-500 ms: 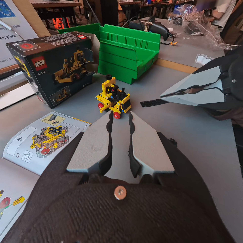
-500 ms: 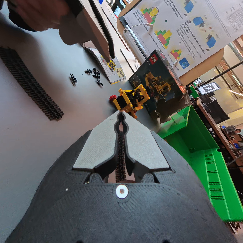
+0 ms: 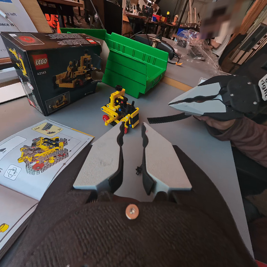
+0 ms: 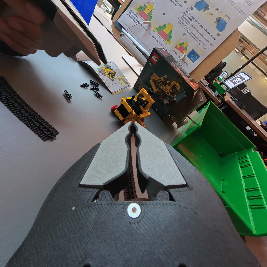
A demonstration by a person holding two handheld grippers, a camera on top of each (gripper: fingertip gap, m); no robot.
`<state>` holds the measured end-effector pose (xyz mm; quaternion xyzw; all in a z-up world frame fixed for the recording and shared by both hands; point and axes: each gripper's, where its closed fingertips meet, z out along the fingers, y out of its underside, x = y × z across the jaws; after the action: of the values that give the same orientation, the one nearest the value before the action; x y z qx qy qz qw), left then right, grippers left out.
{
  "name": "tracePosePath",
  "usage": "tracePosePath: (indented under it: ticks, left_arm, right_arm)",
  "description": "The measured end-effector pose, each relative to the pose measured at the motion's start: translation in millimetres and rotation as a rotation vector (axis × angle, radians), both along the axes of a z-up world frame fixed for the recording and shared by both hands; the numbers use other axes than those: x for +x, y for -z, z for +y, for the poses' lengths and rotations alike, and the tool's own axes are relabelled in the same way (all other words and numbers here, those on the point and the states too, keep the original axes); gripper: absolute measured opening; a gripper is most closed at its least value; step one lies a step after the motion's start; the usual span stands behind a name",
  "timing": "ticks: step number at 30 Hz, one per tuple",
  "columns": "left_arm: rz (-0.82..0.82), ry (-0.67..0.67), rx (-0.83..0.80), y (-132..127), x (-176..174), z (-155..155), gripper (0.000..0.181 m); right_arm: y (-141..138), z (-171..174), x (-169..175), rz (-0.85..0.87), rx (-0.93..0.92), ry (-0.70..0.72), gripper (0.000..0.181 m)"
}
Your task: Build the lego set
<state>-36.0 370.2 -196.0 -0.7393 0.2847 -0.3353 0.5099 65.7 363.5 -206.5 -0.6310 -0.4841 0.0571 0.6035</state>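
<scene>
The left tool (image 3: 132, 127) is released, its fingers apart, just short of the yellow bulldozer model (image 3: 120, 109). The right tool (image 4: 132, 124) is clenched on a black track strip (image 4: 130, 180); the strip's long axis runs along the fingers. The model stands upright on the grey counter (image 3: 180, 144), its long axis pointing toward the Lego box (image 3: 57, 69). A green bin (image 3: 134, 69) stands behind the model, an instruction booklet (image 3: 40, 151) to its left. Loose track links (image 4: 92, 86) and a second track strip (image 4: 27, 114) lie beside it.

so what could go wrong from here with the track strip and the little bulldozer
The track strip trails from the shut right gripper onto the table; swung toward the model, it could snag or unclip. The open left gripper sits right by the model's red wheel and could nudge it. The loose black links could scatter if the strip drags across them.
</scene>
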Motion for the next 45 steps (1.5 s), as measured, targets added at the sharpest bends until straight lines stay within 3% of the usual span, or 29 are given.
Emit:
tracePosePath:
  ticks: [15,20,24,29,35,38,42,45]
  left_arm:
    - [0.001,-0.054,0.036,-3.9,-5.1,5.0,0.019]
    - [0.048,-0.055,0.082,-4.9,-10.5,4.9,0.004]
    - [0.131,-0.084,0.065,6.2,-23.9,6.4,0.016]
    - [0.127,-0.108,-0.018,11.2,-54.7,-22.1,0.017]
    - [0.451,-0.091,-0.095,35.7,-93.6,-51.2,0.012]
    - [0.593,-0.060,-0.098,41.6,-87.4,-33.8,0.014]
    - [0.647,0.034,-0.080,51.3,-55.3,-10.6,0.014]
    - [0.725,0.051,-0.120,67.8,-50.9,1.0,0.011]
  right_arm:
    - [1.4,-3.1,0.6,-0.015,0.004,-0.002,0.000]
    - [3.1,-6.3,-4.3,-0.037,0.011,-0.016,0.000]
    - [4.9,-11.9,-10.2,-0.053,0.015,-0.044,0.000]
    - [9.8,-15.6,-14.3,-0.082,0.014,-0.069,0.000]
    - [0.4,-18.1,-16.1,-0.052,0.046,-0.102,0.000]
    - [-6.0,-19.1,-14.6,-0.015,0.056,-0.108,0.000]
    - [-2.7,-16.4,-11.1,-0.021,0.041,-0.092,0.000]
    - [-1.2,-16.1,-10.3,-0.029,0.040,-0.088,0.000]
